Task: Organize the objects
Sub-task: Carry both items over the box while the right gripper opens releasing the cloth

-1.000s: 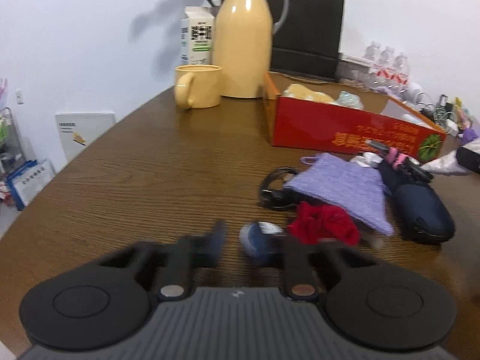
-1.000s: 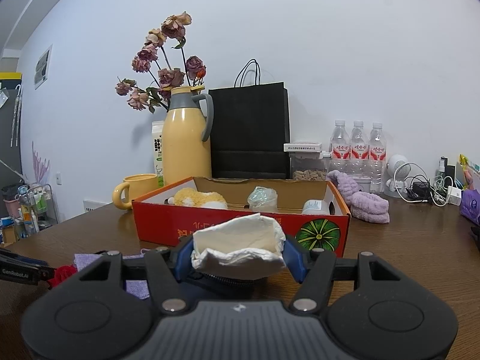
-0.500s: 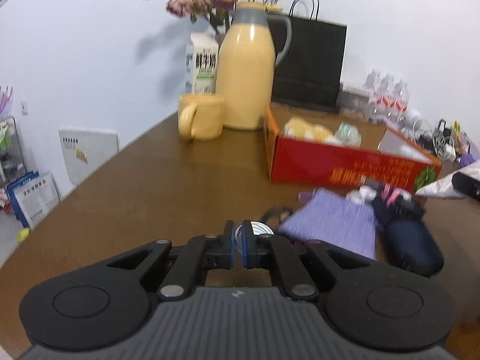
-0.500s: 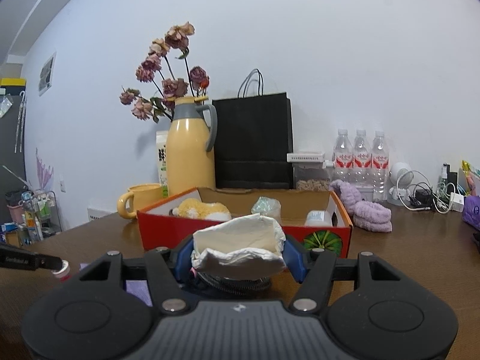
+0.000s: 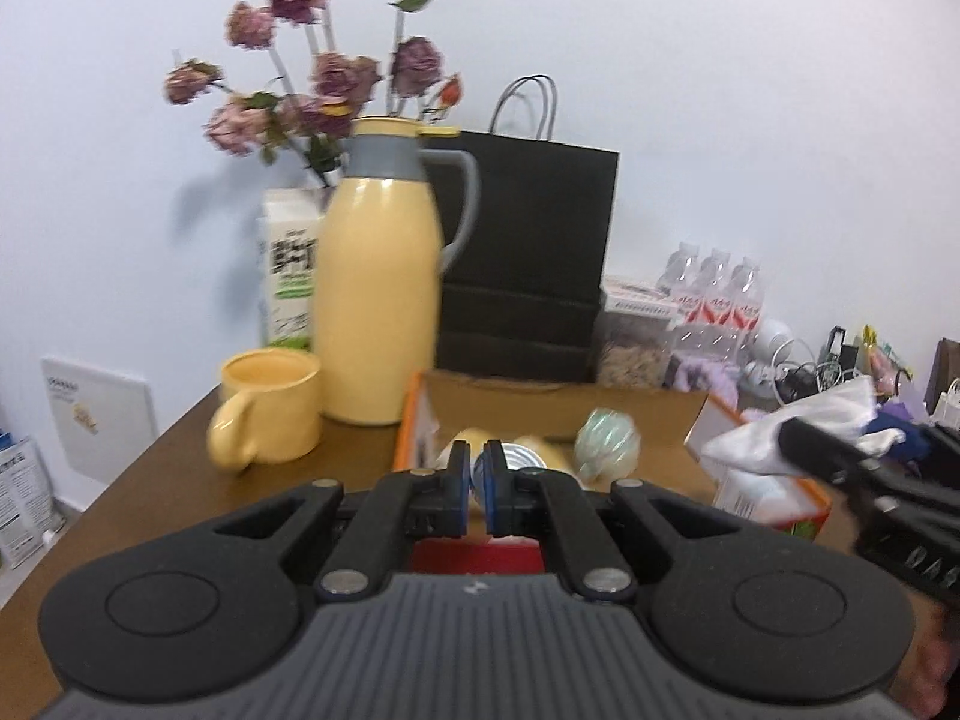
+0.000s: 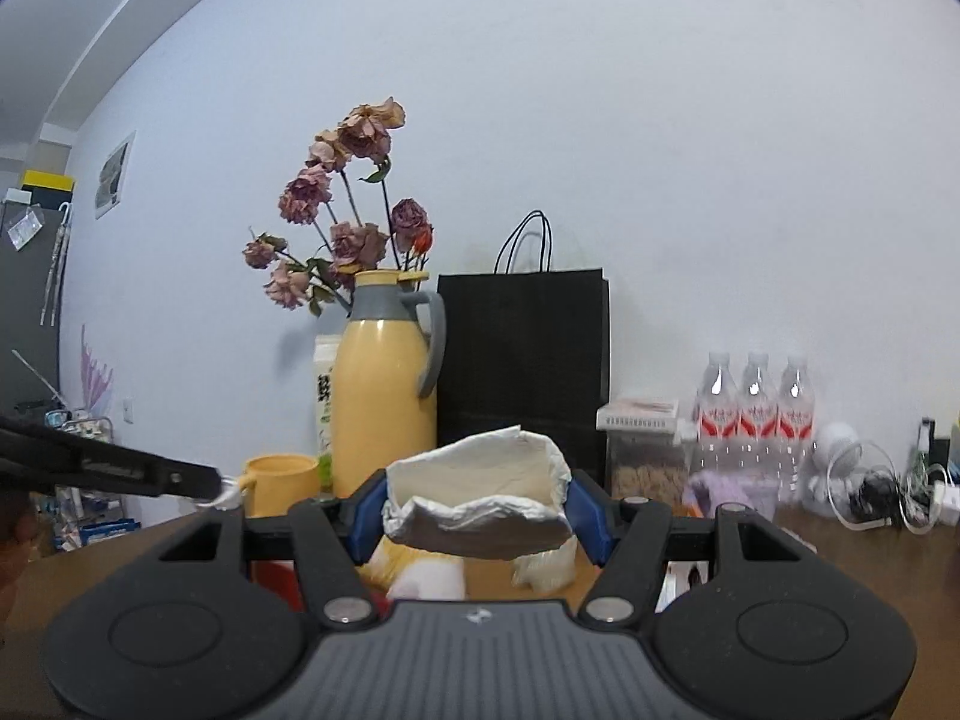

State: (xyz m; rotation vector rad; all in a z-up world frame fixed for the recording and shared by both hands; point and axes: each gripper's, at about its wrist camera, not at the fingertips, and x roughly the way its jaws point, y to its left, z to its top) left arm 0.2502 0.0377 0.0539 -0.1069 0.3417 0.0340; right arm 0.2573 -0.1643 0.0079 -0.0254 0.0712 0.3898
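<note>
Brown wooden table point(image 5: 150, 480) under pale wall. Red cardboard box point(image 5: 774, 495) already holding yellow plush point(image 5: 465, 441) and greenish wrapped ball point(image 5: 606, 438). Carry step, seemingly: left tool point(image 5: 474, 489) pinching small tin point(image 5: 519, 459) over box; right tool point(image 6: 477, 510) clamping white tissue pack point(image 6: 480, 501). Next: lower, release inside.
</note>
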